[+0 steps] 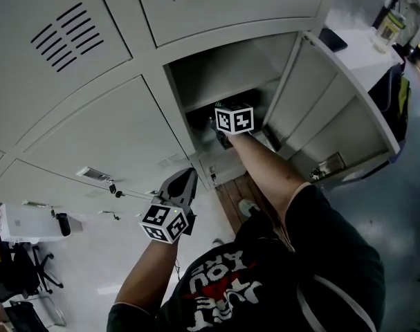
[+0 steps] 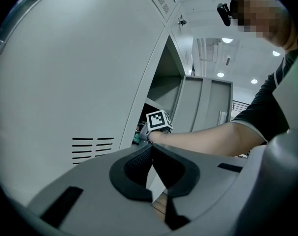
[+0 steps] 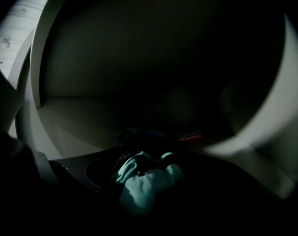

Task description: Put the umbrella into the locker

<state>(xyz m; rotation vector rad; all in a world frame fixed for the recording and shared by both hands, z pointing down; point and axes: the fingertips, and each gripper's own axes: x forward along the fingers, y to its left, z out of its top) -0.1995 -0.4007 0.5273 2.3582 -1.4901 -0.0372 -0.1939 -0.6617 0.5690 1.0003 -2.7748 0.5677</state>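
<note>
1. Two grippers, only one busy. The left gripper [image 1: 184, 184] hangs outside by a closed locker door [image 2: 65, 82], jaws pressed together on nothing, well apart from the action.
2. The right gripper [image 3: 144, 167] is inside the open locker compartment [image 1: 216, 75], clamped on the teal umbrella [image 3: 136, 191], with bunched fabric right between its jaws.
3. Ahead, the compartment floor [image 3: 75, 114] runs to the back wall, so I'd guess it's just set down and let go. Too dark to call the umbrella's long axis.

floor [image 1: 407, 206] – glossy grey | ceiling lights [image 2: 227, 40] – round, lit | white table [image 1: 358, 50] – upper right | black chair [image 1: 35, 272] – lower left
</note>
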